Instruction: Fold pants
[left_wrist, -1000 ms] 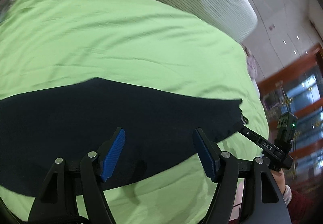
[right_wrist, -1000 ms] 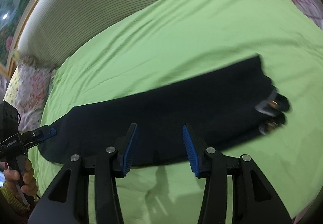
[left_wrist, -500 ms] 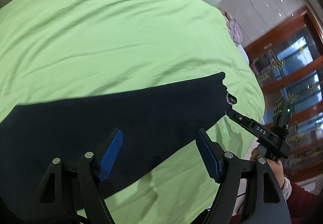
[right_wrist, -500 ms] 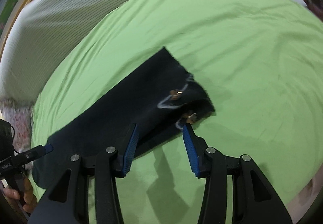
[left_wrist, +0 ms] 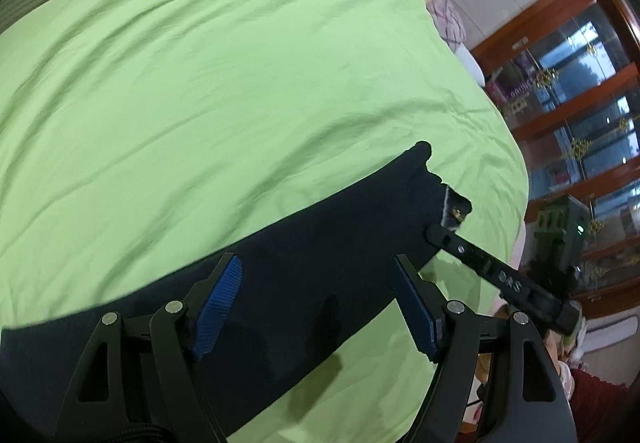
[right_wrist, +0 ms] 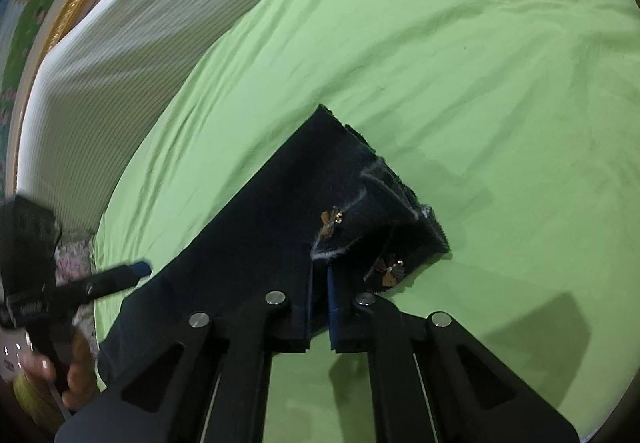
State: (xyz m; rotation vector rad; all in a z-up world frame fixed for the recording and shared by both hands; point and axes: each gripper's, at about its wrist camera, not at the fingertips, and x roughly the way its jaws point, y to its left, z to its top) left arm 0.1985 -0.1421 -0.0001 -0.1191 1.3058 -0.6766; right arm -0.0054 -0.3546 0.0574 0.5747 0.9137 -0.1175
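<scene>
While the dark pants [right_wrist: 256,239] are spread on the green bed [right_wrist: 460,91], their hem is clenched by the right claw [right_wrist: 319,283]; the left claw [left_wrist: 316,307] is held released above them.

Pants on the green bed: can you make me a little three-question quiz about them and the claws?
1. True or false: the right claw is pinched shut on the pants.
2. What colour is the sheet under the pants?
3. Is the left claw A) open above the pants, or B) holding a pillow?

Key: 1 true; 2 green; 3 A.
</scene>
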